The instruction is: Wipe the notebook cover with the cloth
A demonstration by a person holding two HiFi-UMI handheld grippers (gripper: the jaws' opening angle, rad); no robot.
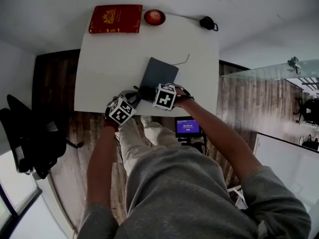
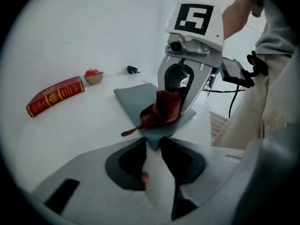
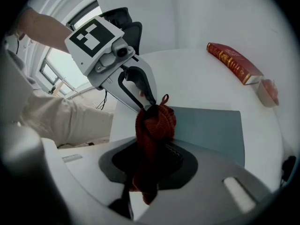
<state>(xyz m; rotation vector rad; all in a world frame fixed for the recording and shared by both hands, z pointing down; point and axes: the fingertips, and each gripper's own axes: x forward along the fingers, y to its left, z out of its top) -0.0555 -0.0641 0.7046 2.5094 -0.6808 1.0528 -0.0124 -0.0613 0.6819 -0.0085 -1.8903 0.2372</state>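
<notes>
The right gripper is pinching the cloth and pressing it onto the notebook, lying flat near the bench's front edge, while the left gripper's slightly spread fingers are straddling its corner, seemingly steadying it.

Left hand-held gripper seemingly parted, right clamped

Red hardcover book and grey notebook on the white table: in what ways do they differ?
The red hardcover book with gold ornament is thick; the plain grey notebook is thin. The book lies at the far edge of the white table, the notebook near the person. A rust-red cloth rests on the notebook only. Both lie closed and flat on it.
</notes>
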